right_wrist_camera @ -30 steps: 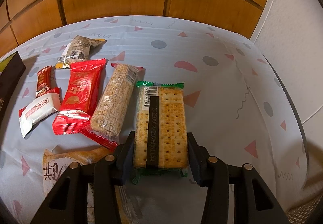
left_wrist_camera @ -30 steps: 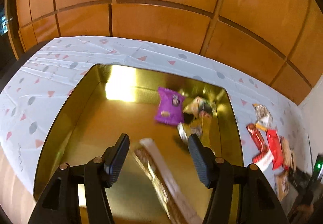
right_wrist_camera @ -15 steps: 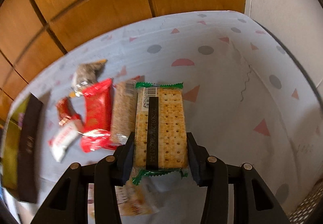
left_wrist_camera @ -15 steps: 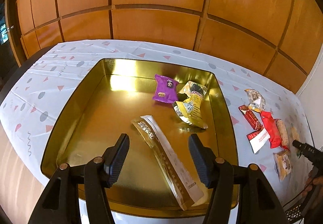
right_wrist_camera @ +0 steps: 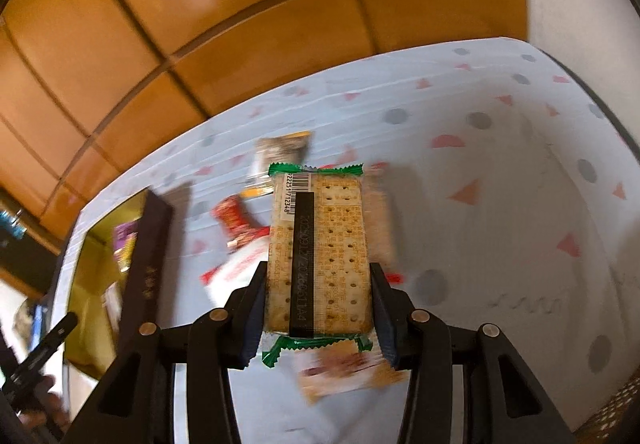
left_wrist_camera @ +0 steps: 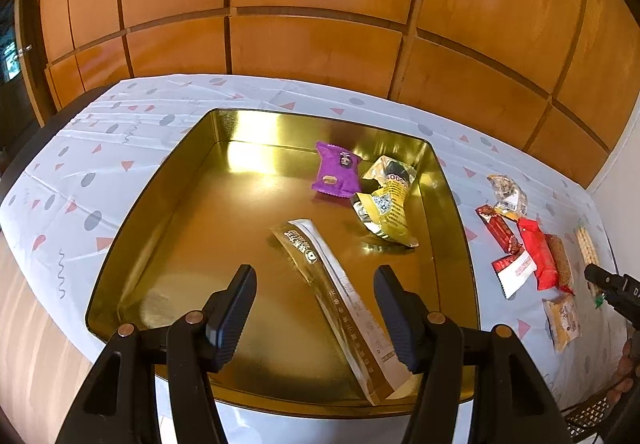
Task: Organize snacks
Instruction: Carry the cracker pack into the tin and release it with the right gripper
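My right gripper is pinching a cracker pack by its long edges: clear crinkly film with green zigzag ends, a barcode sticker and a black strip down the middle, pale dotted crackers showing through. It's lifted clear of the tablecloth, a smooth white sheet printed with grey dots and pink triangles. That view is pretty blurry, so the loose packets under it are just smears of red, white and tan.

My left gripper is spread wide with nothing in it, ribbed black pads hanging over the near end of the gold tin. The tin is a shallow rounded rectangle, mirror-shiny inside. In it are a small purple pouch near the far wall, a crumpled yellow wrapper just beside it, and a long flat gold-and-white sachet lying diagonally toward the near rim.

Right of the tin, on the cloth, lies a loose cluster: a glossy red packet, a grainy cereal bar, a slim dark-red bar and a clear bag of mixed bits.
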`<move>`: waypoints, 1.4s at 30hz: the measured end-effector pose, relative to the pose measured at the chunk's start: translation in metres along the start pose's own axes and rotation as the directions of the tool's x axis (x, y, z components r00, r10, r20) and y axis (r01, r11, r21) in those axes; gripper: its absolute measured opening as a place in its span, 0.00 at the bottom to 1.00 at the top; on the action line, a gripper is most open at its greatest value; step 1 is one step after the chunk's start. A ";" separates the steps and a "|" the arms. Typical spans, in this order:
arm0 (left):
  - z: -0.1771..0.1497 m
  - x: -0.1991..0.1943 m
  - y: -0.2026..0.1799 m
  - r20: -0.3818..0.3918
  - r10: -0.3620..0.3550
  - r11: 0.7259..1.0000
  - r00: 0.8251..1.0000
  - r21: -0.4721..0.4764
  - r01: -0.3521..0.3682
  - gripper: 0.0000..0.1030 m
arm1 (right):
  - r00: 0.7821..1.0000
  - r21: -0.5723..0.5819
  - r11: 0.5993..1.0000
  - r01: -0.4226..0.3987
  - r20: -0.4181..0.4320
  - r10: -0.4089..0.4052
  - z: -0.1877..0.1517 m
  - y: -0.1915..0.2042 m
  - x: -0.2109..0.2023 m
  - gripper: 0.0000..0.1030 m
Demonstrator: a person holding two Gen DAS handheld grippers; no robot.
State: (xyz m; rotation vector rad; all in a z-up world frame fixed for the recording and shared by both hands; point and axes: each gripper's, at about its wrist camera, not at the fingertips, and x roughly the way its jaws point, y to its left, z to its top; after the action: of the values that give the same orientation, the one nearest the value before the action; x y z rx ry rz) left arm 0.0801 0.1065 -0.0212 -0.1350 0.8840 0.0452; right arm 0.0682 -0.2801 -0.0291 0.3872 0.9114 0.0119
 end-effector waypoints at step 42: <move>-0.012 -0.014 0.030 0.042 0.033 0.998 0.999 -0.046 -0.031 0.60 | 0.957 -0.568 0.821 -0.051 0.208 0.203 -0.058 0.206 -0.021 1.00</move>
State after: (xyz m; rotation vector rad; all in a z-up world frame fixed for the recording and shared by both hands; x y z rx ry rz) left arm 0.0590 0.1349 -0.0214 -0.1615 0.8424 0.0973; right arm 0.0418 -0.0728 0.0238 -0.1034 0.5795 0.3415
